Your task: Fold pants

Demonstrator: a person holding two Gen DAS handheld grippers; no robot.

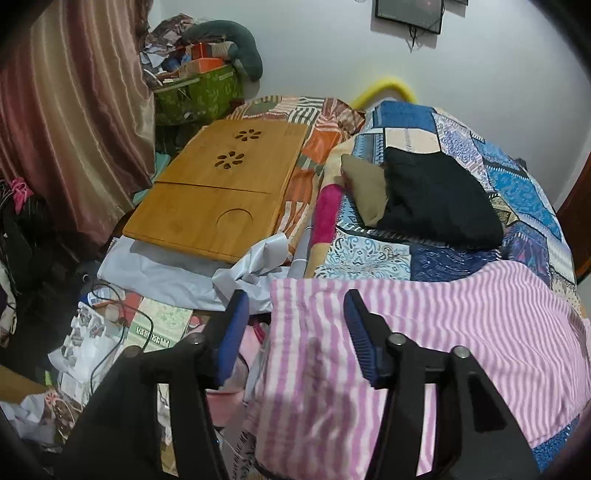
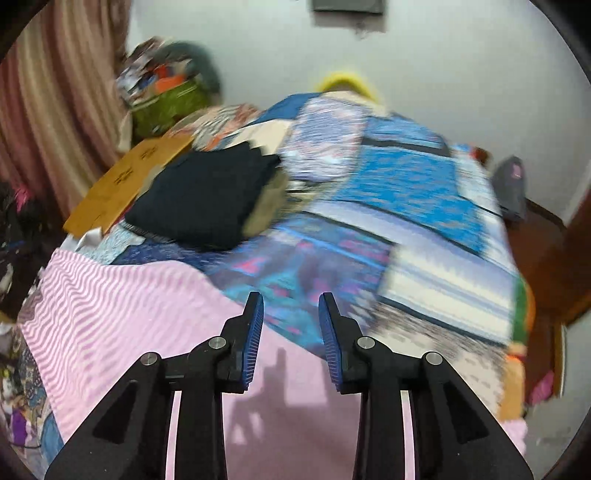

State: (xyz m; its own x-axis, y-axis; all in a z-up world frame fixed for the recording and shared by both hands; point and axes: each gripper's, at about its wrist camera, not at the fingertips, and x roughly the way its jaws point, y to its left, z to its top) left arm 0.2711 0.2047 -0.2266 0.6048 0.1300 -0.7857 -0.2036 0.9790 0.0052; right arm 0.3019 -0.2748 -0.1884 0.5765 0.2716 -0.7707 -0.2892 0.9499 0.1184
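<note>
Patchwork bedding in blue, white and pink covers the bed across the middle and right of both views, under a pale wall. Striped pink-and-white pants lie spread over the near part of the bed, filling the lower centre and right of the left wrist view and the lower left of the right wrist view; their left edge hangs at the bed's side above floor clutter. Beyond them, toward frame centre, a strip of quilt lies bare before a folded black garment that rests on a tan one. A wooden lap desk lies left of centre, its near edge on crumpled grey-white cloth.

Left gripper hangs over the pants' left edge, jaws apart, nothing clamped. Right gripper hovers over the pants' far edge, jaws a little apart and empty.

Motion blur smears the right wrist view, so quilt patterns there are hard to read. A curtain fills the upper left, with a green basket of oddments beside it. A dark frame is cut off at the top edge.
</note>
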